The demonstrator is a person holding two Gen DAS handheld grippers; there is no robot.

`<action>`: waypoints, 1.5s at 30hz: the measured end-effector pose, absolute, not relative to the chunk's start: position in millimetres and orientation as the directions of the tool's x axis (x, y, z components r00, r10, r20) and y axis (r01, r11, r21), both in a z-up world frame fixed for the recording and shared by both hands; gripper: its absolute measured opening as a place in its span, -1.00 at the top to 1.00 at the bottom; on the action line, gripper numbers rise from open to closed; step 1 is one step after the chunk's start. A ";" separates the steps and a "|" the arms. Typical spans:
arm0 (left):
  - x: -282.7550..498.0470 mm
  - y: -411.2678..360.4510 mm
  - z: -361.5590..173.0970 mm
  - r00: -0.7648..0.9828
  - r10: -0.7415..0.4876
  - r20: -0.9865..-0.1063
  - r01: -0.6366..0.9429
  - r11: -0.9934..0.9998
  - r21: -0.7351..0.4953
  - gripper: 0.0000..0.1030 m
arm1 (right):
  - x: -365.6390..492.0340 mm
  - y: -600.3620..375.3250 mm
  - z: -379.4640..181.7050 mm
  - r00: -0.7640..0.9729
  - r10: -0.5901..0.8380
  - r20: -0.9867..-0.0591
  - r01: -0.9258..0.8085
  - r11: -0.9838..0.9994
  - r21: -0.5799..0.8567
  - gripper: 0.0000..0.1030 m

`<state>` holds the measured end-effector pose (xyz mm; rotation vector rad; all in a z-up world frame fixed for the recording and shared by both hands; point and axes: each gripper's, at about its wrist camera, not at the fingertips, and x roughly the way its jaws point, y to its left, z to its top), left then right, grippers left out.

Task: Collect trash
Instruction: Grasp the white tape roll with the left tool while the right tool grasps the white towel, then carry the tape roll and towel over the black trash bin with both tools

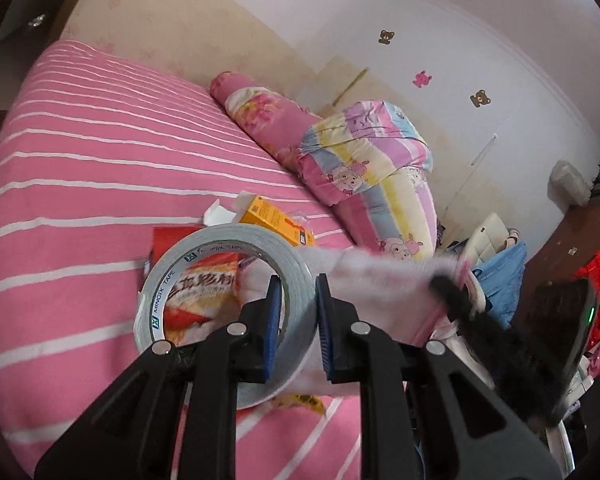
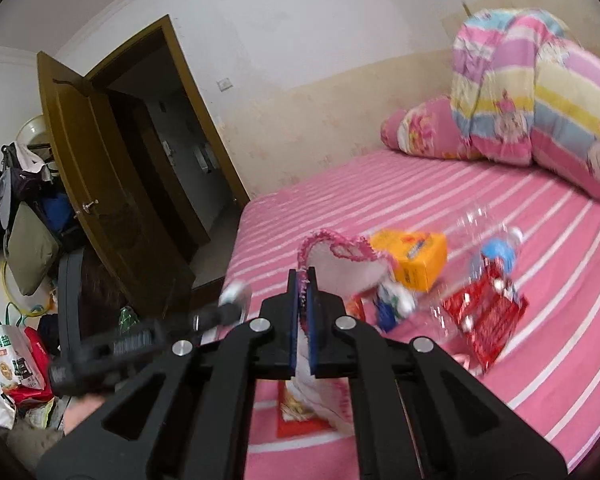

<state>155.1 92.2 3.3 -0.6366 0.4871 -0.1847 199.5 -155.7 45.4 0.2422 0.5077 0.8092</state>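
My left gripper point(image 1: 297, 292) is shut on the wall of a grey tape roll point(image 1: 228, 248), held just above the pink striped bed point(image 1: 80, 168). Through its hole I see a red and orange snack wrapper point(image 1: 204, 292). My right gripper point(image 2: 303, 280) is shut on the pink-trimmed rim of a thin white plastic bag point(image 2: 340, 256), held open over the bed. Beyond it lie a yellow box point(image 2: 416, 256), a crumpled clear bottle with a blue label point(image 2: 496, 252) and a red foil wrapper point(image 2: 484, 316). The yellow box also shows in the left wrist view point(image 1: 276, 220).
Rolled cartoon quilts point(image 1: 364, 168) lie at the head of the bed against the wall. A brown door point(image 2: 96, 176) stands open to the left, with hung clothes and bags point(image 2: 24, 240) beside it. The other gripper's blurred body point(image 2: 140, 340) is at lower left.
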 end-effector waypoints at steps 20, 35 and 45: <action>36.2 33.4 76.4 0.863 -0.444 -0.242 0.188 0.726 -0.661 0.68 | 71.5 -211.3 147.2 0.640 0.724 -0.257 -0.651 0.689 0.319 0.92; 13.6 -98.7 101.8 0.719 -0.664 -0.206 0.395 0.634 -0.664 0.68 | -8.8 -354.6 158.2 0.786 0.582 -0.210 -0.501 0.798 0.336 0.92; 37.5 -209.0 65.8 0.549 -0.784 -0.289 0.454 0.570 -0.685 0.68 | -30.4 -454.2 106.5 0.847 0.448 -0.285 -0.324 0.861 0.392 0.92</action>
